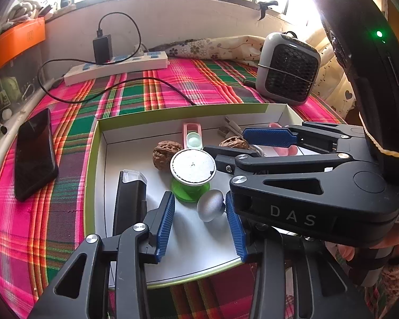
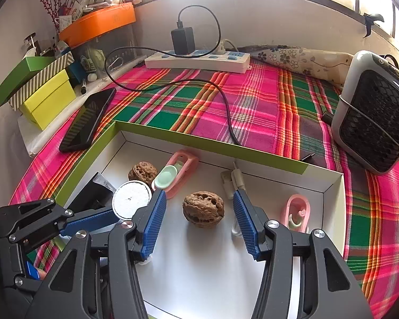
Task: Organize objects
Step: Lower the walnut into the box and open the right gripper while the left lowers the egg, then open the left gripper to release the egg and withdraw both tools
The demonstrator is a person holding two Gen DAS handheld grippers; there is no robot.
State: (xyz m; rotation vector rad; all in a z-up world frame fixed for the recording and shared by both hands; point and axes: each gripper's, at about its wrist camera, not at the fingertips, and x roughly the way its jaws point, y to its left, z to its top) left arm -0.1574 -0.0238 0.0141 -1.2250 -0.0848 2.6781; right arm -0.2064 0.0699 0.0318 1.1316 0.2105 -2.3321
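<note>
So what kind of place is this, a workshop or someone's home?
Most likely a home, a table or bed under a window. A plaid cloth covers the surface, with a power strip and charger, a phone, a small heater, and stacked boxes of household clutter alongside.

Cloth (image 2: 252,111): pink, green and orange plaid. Box (image 2: 157,137): lime outside, white inside. Walnuts (image 2: 203,208): brown. Spool (image 1: 190,186): green with white top. Pads (image 2: 153,226): ribbed blue. Phone (image 1: 34,154): black. Pillow (image 2: 298,55): cream, floral print.
</note>
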